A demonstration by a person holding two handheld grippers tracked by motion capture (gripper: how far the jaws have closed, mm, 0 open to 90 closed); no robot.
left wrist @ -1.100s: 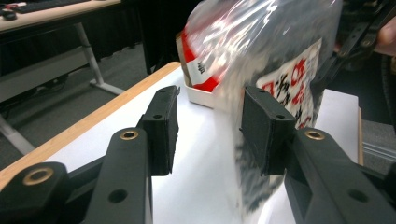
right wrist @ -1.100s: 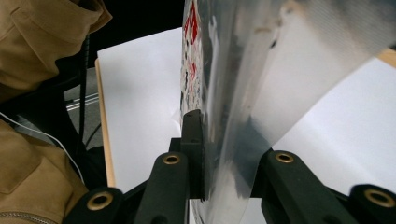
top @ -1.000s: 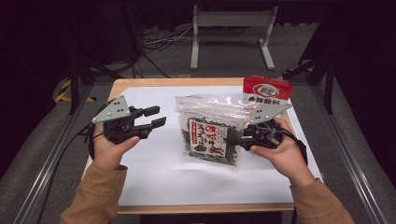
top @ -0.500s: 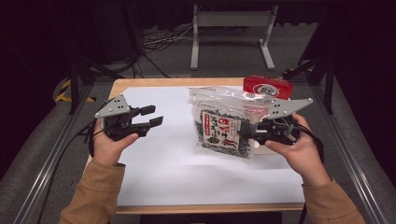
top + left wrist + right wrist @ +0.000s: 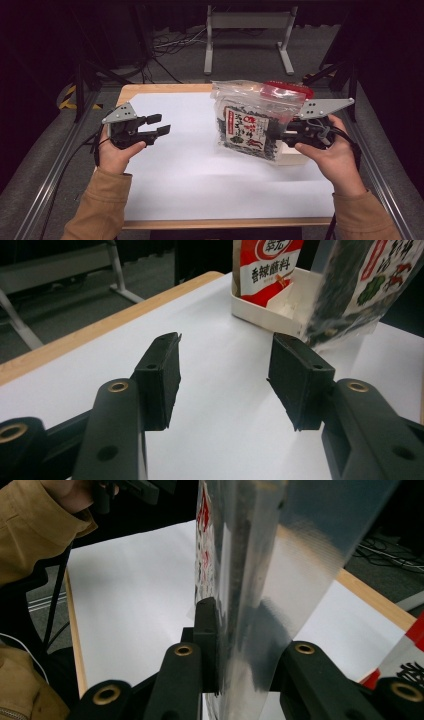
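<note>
A clear plastic bag (image 5: 248, 129) of dark dried bits with a red-and-white label hangs upright above the table's right side. My right gripper (image 5: 283, 135) is shut on its right edge; in the right gripper view the pads (image 5: 206, 630) pinch the shiny film of the bag (image 5: 260, 555). My left gripper (image 5: 159, 125) hovers over the white sheet at the left. Its jaws have just been opening, and there is nothing between them (image 5: 225, 370). From the left gripper view the bag (image 5: 350, 285) hangs at the upper right.
A white divided box (image 5: 280, 310) stands at the table's back right with a red packet (image 5: 265, 267) upright in it. The box (image 5: 292, 157) lies partly under the bag. A white sheet (image 5: 190, 170) covers the wooden table. Metal rails run along both sides.
The right gripper has carried the bag to the right and upward, over the white box, hiding most of the red packet. The left gripper's jaws stand wider apart.
</note>
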